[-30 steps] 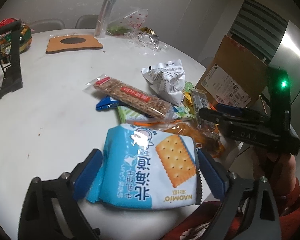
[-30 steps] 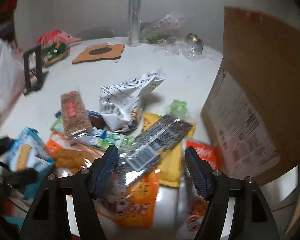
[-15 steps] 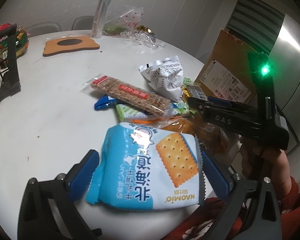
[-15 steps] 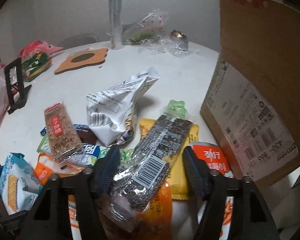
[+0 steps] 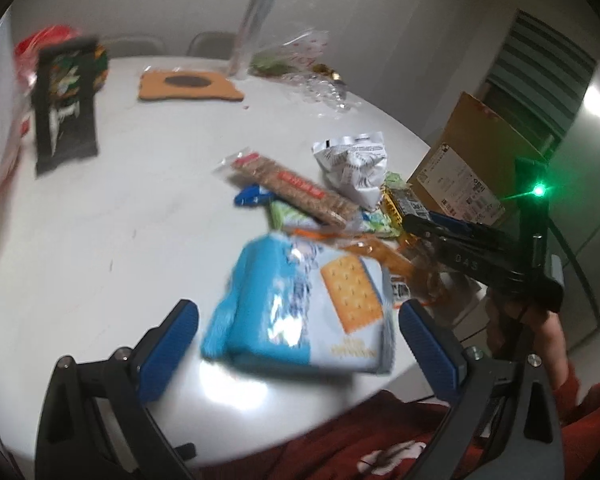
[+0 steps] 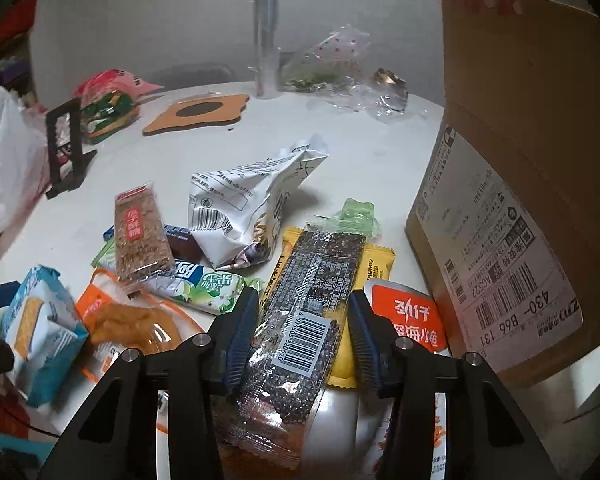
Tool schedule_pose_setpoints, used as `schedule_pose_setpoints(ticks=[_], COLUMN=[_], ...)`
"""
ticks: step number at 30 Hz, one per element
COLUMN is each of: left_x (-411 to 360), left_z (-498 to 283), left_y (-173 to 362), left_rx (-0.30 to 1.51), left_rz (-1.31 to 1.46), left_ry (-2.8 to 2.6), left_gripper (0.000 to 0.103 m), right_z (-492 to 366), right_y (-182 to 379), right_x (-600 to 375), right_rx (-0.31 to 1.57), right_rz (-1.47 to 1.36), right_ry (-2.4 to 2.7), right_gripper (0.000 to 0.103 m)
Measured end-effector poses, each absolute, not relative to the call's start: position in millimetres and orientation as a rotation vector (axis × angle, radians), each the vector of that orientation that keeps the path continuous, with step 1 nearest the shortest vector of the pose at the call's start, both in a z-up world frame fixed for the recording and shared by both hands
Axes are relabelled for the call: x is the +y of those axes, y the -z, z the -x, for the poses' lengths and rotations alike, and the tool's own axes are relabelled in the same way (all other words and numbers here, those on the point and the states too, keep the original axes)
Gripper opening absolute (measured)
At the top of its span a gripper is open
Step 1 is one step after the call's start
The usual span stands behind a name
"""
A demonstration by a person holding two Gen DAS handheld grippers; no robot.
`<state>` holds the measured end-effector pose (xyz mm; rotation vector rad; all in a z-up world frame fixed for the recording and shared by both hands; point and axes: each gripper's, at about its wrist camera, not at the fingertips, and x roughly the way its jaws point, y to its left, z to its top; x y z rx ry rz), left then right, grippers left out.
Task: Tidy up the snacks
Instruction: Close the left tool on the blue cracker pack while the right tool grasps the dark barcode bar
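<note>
A blue cracker pack [image 5: 308, 312] lies at the near table edge between the wide-apart fingers of my left gripper [image 5: 300, 340], with gaps on both sides; it also shows in the right wrist view [image 6: 36, 332]. My right gripper [image 6: 304, 332] has its fingers on both sides of a clear-wrapped black sesame bar [image 6: 304, 312]; whether they press it I cannot tell. The bar rests on the snack pile beside the open cardboard box [image 6: 520, 184]. The right gripper shows in the left wrist view [image 5: 460, 240].
The pile holds a brown seed bar [image 6: 140, 236], a white crumpled bag [image 6: 252, 208], green, yellow and orange packs. A black stand [image 6: 66, 148], a toast-shaped coaster [image 6: 198, 114], a foil roll [image 6: 266, 64] and plastic bags sit farther back.
The left gripper has opened wider and drawn back from the blue cracker pack, which now lies free. The right gripper has narrowed around the sesame bar.
</note>
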<state>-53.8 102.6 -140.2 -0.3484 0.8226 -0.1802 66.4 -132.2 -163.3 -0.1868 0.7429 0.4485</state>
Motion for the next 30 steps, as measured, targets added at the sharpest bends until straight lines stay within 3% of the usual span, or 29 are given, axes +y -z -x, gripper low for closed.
schedule_pose_setpoints(ticks=[11, 25, 30], left_x=[87.6, 80.9, 72.2], left_z=[67.6, -17.4, -12.1], left_y=[148.1, 147.3, 148.9], left_rx=[0.88, 0.927, 0.943], left_rz=[0.571, 0.411, 0.311], left_ry=[0.185, 0.11, 0.076], left_gripper=[0.099, 0.099, 0.091], right_z=[-69.5, -70.7, -71.8], right_y=[164.6, 164.6, 164.7], right_x=[-139.4, -139.1, -138.6], right_rx=[0.723, 0.724, 0.728], right_rz=[0.182, 0.187, 0.181], right_ry=[-0.554, -0.568, -0.55], right_gripper=[0.042, 0.044, 0.045])
